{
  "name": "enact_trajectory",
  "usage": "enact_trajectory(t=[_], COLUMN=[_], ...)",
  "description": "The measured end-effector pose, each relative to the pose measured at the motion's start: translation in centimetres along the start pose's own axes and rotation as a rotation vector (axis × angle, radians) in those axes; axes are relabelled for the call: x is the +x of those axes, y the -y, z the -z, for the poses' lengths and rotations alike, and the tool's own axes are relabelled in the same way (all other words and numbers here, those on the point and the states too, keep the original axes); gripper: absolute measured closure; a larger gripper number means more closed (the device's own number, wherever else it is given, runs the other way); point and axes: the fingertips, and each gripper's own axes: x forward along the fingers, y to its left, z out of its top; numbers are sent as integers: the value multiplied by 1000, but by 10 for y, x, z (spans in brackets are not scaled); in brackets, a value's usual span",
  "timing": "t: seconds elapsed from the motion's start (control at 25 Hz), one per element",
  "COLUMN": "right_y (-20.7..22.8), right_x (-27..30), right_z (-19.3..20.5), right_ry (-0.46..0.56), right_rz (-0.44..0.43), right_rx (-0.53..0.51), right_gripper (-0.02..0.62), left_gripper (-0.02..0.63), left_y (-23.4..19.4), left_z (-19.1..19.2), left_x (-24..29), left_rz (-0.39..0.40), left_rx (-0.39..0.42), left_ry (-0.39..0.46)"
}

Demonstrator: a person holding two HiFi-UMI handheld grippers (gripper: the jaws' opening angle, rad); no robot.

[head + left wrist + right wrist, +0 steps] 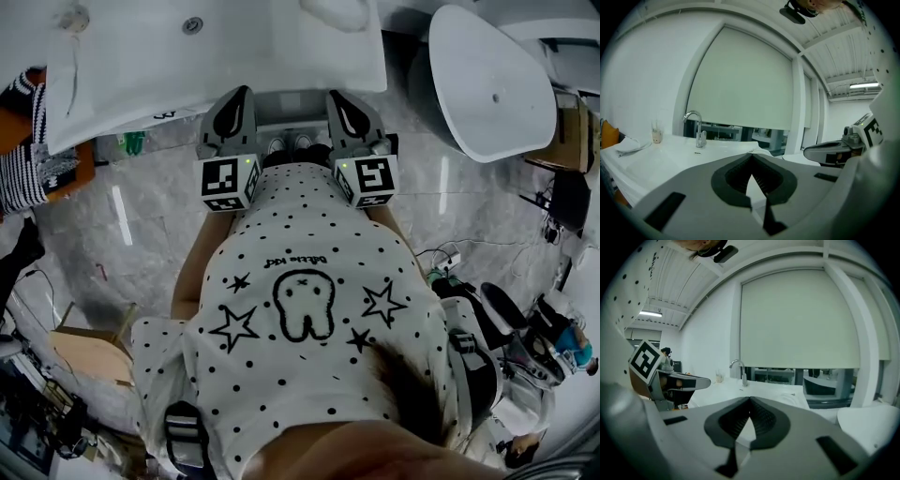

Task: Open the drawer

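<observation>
**Both grippers level at the washstand, jaws shut and empty**

Head view first: looking steeply down over a white dotted shirt with a tooth drawing and stars. The left gripper (pixel 238 94) and the right gripper (pixel 341 97) are held side by side, well apart, both pointing at the front edge of the white counter (pixel 141 56). Under that edge, between the two grippers, there's a grey strip (pixel 286 101). Whether it is the drawer I cannot tell from up here. A pair of shoes (pixel 291 142) peeks out just below it. A white tub (pixel 492 80) stands off to the right on the marble floor (pixel 141 216), and a striped sleeve (pixel 19 164) shows at the left edge.

Over to the left gripper view: its jaws are pressed together at the tips, nothing between them. Beyond them are the counter top, a chrome faucet (pixel 696 125), a small cup (pixel 656 136) and a pale blind (pixel 740 79). No drawer here.

Right gripper view now: same story, jaws meeting at the tips and empty. The faucet stands past them, with the left gripper alongside at the left. No drawer in this one either
</observation>
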Motion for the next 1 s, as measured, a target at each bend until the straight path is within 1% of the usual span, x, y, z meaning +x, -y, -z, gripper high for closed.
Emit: enact_trajectory(t=[0.2,0.36,0.52,0.8,1.0], right_y=[-12,-23,-30,-28,-26], right_x=[5,10,15,16,16], right_z=[1,-2,-2,-5,-6], right_ry=[5,2,-5,1,-3], right_rz=[-9,-25,-36,-6,-3], right_rx=[3,-15,-30,-26,-36], right_gripper=[581,581,581,581,581], left_gripper=[601,601,601,601,601], left_y=[-5,-9,-9,-12,-11], left_z=[3,-4,-6,-5,-6], left_x=[-6,-13,-11,-9,-7], left_rz=[27,28,60,72,73], left_rx=[0,27,42,34,32], left_ry=[1,37,45,42,41])
